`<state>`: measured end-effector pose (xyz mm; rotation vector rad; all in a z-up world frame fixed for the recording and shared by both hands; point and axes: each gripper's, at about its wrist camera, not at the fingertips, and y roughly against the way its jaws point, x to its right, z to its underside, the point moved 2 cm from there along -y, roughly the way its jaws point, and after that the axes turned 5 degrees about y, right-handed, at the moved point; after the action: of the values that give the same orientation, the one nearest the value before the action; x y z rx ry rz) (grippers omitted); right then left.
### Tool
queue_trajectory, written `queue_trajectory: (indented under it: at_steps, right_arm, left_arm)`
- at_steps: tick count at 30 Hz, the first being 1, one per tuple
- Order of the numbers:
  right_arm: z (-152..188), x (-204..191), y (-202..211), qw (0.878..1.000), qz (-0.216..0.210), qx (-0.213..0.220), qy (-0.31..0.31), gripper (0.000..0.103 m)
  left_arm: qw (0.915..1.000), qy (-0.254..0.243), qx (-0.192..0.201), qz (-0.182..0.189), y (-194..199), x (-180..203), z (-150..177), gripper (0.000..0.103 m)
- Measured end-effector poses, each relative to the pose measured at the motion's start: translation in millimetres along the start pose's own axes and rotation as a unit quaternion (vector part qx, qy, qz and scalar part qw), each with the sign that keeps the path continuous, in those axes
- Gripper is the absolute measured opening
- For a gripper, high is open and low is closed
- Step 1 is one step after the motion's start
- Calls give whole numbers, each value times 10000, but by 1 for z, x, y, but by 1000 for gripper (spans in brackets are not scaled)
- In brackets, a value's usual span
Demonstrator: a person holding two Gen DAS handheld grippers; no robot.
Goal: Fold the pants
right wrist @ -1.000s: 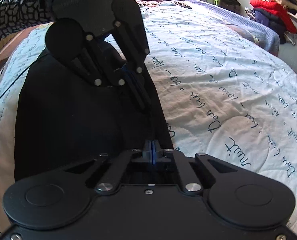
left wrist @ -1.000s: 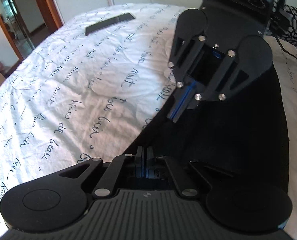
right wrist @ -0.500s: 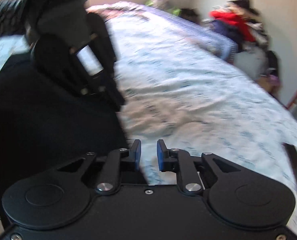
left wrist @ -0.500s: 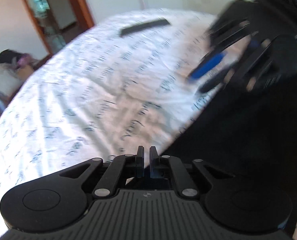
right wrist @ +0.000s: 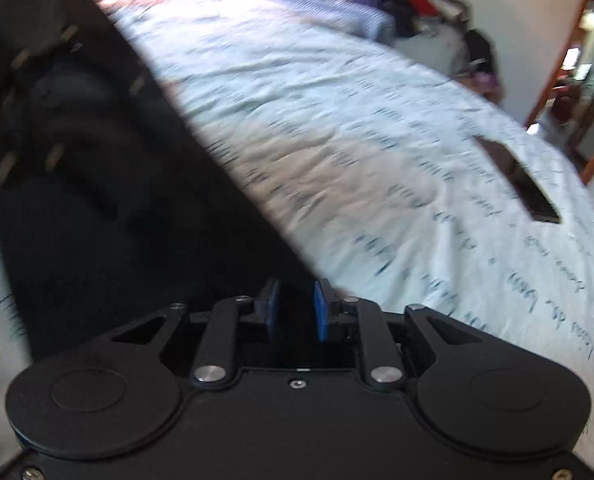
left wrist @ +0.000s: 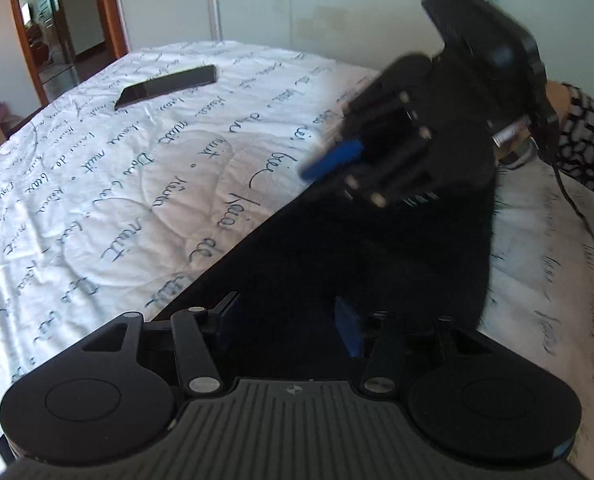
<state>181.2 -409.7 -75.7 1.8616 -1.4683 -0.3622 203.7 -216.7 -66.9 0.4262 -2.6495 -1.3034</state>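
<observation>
black pants [left wrist: 377,264] are seen lying flat on a white bedspread [left wrist: 145,184] printed with handwritten script, their straight edge running diagonally across the left wrist view. the left gripper [left wrist: 285,320] is held low over the near end of the pants, its blue-padded jaws spread wide apart with nothing between them. the right gripper [right wrist: 297,312] is also shown with its jaws parted and nothing clamped, above the pants edge; in the left view it appears raised and blurred over the far end. a dark phone [left wrist: 167,86] is seen lying on the bedspread, well apart from the pants.
</observation>
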Motion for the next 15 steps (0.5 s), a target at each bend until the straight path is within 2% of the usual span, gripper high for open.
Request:
queue_trajectory:
  at_steps: [2, 4, 5, 7, 8, 9, 11, 13, 14, 15]
  right_arm:
    - [0, 14, 5, 9987, 380, -9, -327, 19]
    - [4, 15, 27, 9982, 148, 258, -518, 19]
    - [7, 11, 37, 9985, -37, 308, -459, 19]
    - [17, -6, 46, 9990, -405, 159, -132, 19]
    - [23, -11, 43, 9991, -414, -8, -21, 21]
    - [29, -12, 36, 9996, -202, -171, 21, 22]
    - [37, 2, 33, 9990, 267, 14, -369, 25]
    - [43, 24, 45, 9890, 1148, 36, -931, 26]
    - [48, 29, 58, 9844, 1344, 133, -1124, 26]
    - [53, 32, 71, 9834, 1254, 256, -1285, 26]
  left_arm:
    - [9998, 148, -111, 30, -15, 3, -7, 56]
    - [9998, 181, -54, 107, -22, 5, -13, 58]
    - [9999, 135, -27, 26, -26, 6, -16, 58]
    - [9998, 60, 39, -182, -33, 8, -21, 62]
    - [9997, 74, 70, -223, -36, 8, -22, 65]
    - [9995, 144, 106, -258, -39, 7, -25, 65]
    - [9985, 355, 172, -375, -43, 6, -30, 65]
    - [9967, 619, 280, -454, -36, 10, -35, 64]
    - [9957, 754, 358, -414, -30, 14, -37, 64]
    - [9949, 855, 407, -344, -22, 20, -37, 65]
